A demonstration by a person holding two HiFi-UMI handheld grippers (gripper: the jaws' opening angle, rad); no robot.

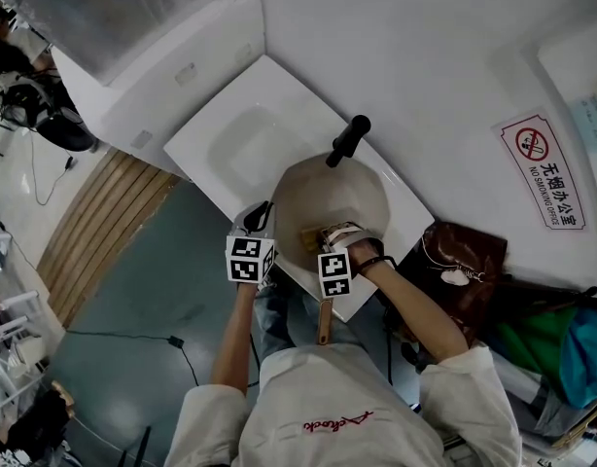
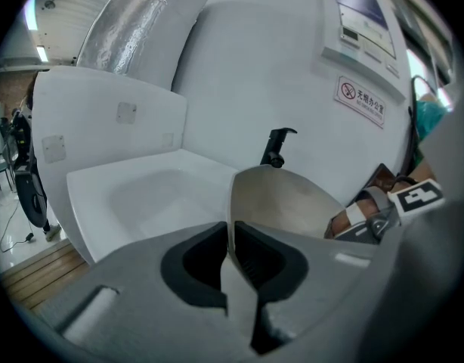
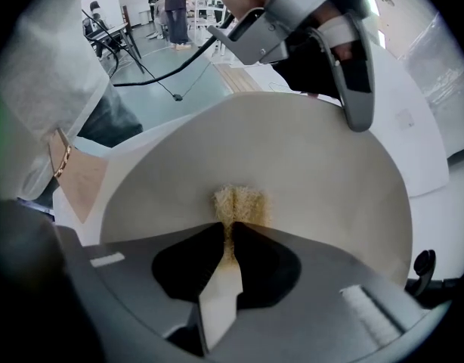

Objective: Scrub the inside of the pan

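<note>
With left tool (image 2: 230, 237) clamped on pan (image 2: 292, 203) rim and right tool (image 3: 230, 237) pinching pad (image 3: 238, 203) just ahead, could wrench rim loose if pressed hard.

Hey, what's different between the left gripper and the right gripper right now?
The left gripper is shut on the rim of the pan; the right gripper is shut on a yellowish scrubber. The left gripper sits at the pan's edge, while the right gripper holds the scrubber against the pan's inside. Both are shut on something.
</note>
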